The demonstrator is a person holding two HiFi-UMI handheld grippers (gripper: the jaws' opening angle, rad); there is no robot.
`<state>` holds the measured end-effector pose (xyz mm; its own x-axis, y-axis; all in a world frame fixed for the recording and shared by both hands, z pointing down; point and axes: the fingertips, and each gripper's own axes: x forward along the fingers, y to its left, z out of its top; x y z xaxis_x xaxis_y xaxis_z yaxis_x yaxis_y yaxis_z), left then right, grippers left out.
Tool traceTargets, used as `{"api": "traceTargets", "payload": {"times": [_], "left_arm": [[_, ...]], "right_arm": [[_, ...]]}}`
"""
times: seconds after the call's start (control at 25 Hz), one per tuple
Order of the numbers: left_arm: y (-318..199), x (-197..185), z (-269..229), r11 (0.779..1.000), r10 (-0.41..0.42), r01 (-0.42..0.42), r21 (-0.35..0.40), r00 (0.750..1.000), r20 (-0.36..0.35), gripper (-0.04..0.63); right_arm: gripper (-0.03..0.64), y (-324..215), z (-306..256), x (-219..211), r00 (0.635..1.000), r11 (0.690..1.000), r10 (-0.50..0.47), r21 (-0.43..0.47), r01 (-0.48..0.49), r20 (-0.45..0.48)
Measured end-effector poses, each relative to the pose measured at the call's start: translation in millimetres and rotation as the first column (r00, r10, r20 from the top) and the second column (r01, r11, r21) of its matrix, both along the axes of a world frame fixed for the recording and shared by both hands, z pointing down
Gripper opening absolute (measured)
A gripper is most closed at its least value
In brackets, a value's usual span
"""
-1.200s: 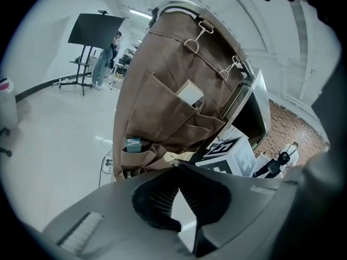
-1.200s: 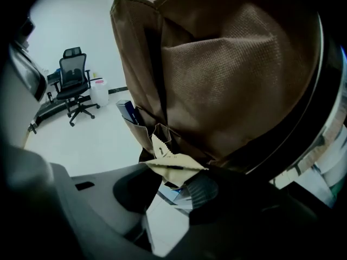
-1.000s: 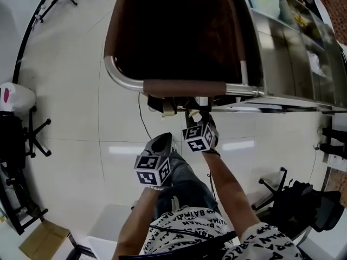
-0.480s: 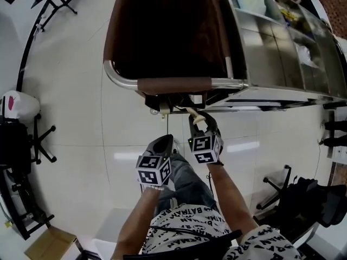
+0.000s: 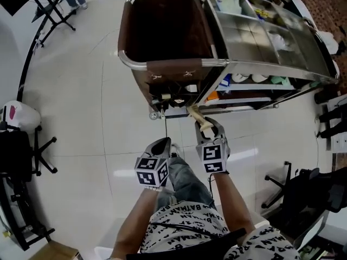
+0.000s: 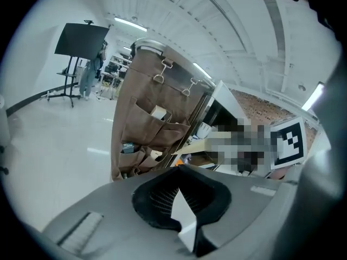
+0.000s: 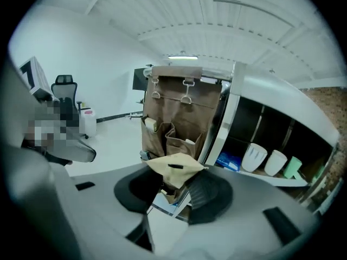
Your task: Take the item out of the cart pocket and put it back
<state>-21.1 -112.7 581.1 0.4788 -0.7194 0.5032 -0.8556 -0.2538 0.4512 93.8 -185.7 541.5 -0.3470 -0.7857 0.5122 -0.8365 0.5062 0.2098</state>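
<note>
The white floor (image 5: 70, 118) carries the cart (image 5: 130, 64) at the far side. Near its pockets (image 7: 162, 129), the right gripper (image 5: 204, 129) grasps a tan packet (image 7: 173, 164). The left gripper (image 5: 160, 144), at its left, is clenched and empty.

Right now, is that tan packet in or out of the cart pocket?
Out: the right gripper holds the tan packet clear of the pockets.

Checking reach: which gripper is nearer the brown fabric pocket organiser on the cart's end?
Right. The right gripper, jaws shut on a tan flat packet, sits just short of the brown fabric pocket organiser; the left gripper hangs farther back, over the person's leg.
</note>
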Motion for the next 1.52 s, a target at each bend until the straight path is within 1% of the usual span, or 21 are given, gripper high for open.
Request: {"api": "traceTargets", "payload": {"times": [0.16,0.44,0.56,0.72,0.92,1.04,1.2,1.32,1.52], "left_arm": [[44,-13,-20,0.999,0.01,-0.01,0.037,1.0,0.005,0.0],[116,-36,-63,0.992,0.02,-0.021,0.124,1.0,0.005,0.0],[139,-44,-73,0.989,0.017,-0.018,0.144,1.0,0.008,0.0],[157,-51,-81,0.987,0.004,-0.005,0.158,1.0,0.009,0.0],[161,-49,-93,0.983,-0.015,0.014,0.184,1.0,0.008,0.0],[157,-42,-102,0.979,-0.032,0.029,0.204,0.999,0.009,0.0],[151,-25,-117,0.972,-0.053,0.052,0.231,0.999,-0.001,0.0],[151,-13,-128,0.967,-0.065,0.064,0.247,0.998,-0.002,0.0],[149,5,-135,0.963,-0.08,0.077,0.257,0.997,0.0,0.0]], "right_arm": [[0.149,54,-25,-6,1.0,1.0,0.004,0.029,-0.005,0.01],[0.147,144,-63,-25,1.0,0.996,-0.001,0.091,0.001,0.003],[0.146,170,-72,-31,1.0,0.995,-0.004,0.103,0.002,0.018],[0.146,193,-81,-31,0.999,0.994,-0.006,0.113,0.002,0.035],[0.146,210,-91,-21,0.999,0.992,-0.009,0.123,0.003,0.048],[0.144,213,-96,-12,0.998,0.993,-0.016,0.115,0.008,0.068],[0.144,216,-109,6,0.995,0.993,-0.033,0.116,0.022,0.096],[0.143,220,-112,17,0.994,0.992,-0.057,0.119,0.046,0.092],[0.143,215,-115,26,0.99,0.991,-0.084,0.118,0.07,0.117]]}}
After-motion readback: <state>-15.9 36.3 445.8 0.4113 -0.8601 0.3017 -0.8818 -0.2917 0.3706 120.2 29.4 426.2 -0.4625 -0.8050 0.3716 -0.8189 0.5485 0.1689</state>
